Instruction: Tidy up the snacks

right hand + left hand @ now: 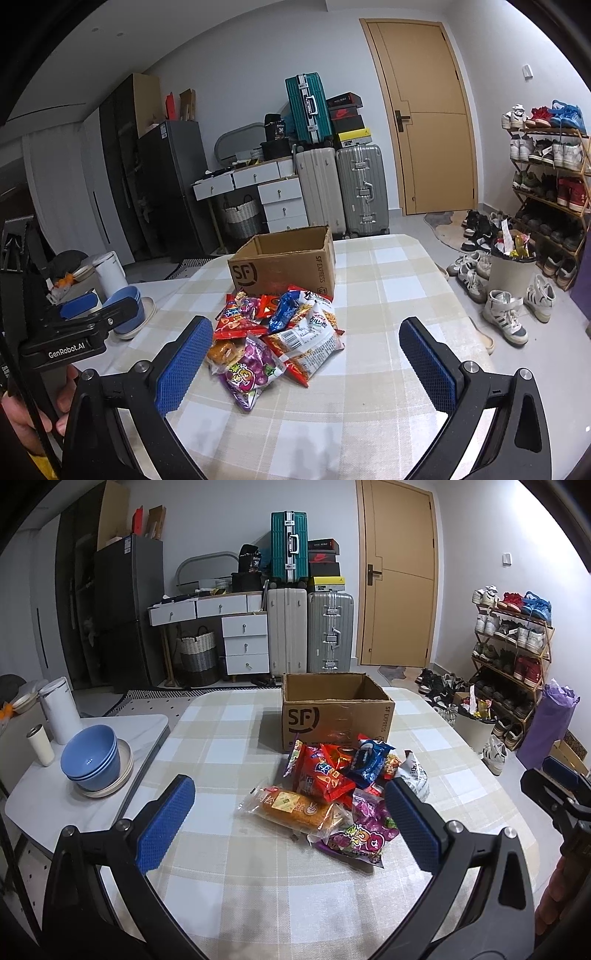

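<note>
Both left tongs (290, 814) and right tongs (303, 354) hang released, empty, above the snack pile (275, 334), heaped beside the open SF carton (284, 264) for loading

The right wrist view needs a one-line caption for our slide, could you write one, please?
Open right claw faces a pile of colourful snack packets before an open brown cardboard box.

We read "SF" in a circle on the front of the open brown cardboard box (334, 716), with "SF EXPRESS" down its side panel. "GenRobot.AI" stood in white on the black left tool (74, 332). Snack packet print stayed illegible.
</note>
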A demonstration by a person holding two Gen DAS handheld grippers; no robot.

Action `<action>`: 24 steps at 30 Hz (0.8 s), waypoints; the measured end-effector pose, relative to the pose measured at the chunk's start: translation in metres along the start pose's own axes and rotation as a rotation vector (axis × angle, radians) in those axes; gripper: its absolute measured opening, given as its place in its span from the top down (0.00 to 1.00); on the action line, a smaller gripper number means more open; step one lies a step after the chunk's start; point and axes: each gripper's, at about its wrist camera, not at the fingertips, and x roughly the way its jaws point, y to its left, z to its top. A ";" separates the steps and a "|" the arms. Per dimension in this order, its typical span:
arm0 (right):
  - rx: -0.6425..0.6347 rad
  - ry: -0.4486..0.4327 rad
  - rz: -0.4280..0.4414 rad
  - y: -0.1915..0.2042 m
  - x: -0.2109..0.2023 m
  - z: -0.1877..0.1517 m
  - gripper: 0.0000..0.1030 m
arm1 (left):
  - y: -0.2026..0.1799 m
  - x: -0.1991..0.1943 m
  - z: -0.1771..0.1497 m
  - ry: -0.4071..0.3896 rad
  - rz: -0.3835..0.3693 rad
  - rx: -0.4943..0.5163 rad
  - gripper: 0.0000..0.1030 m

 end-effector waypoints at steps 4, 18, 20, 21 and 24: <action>0.001 0.001 0.002 0.000 0.000 0.000 0.00 | 0.000 -0.001 -0.001 -0.011 0.012 0.002 0.00; -0.005 0.002 0.008 0.003 0.001 -0.002 0.00 | -0.003 -0.005 0.001 -0.008 0.014 -0.003 0.00; -0.006 0.003 0.009 0.004 0.001 -0.003 0.00 | -0.003 -0.006 0.001 -0.007 0.012 -0.006 0.01; -0.006 0.003 0.010 0.004 0.001 -0.003 0.00 | -0.003 -0.005 0.001 -0.007 0.013 -0.004 0.00; -0.008 0.002 0.011 0.004 0.001 -0.003 0.00 | -0.003 -0.005 0.001 -0.006 0.014 -0.005 0.00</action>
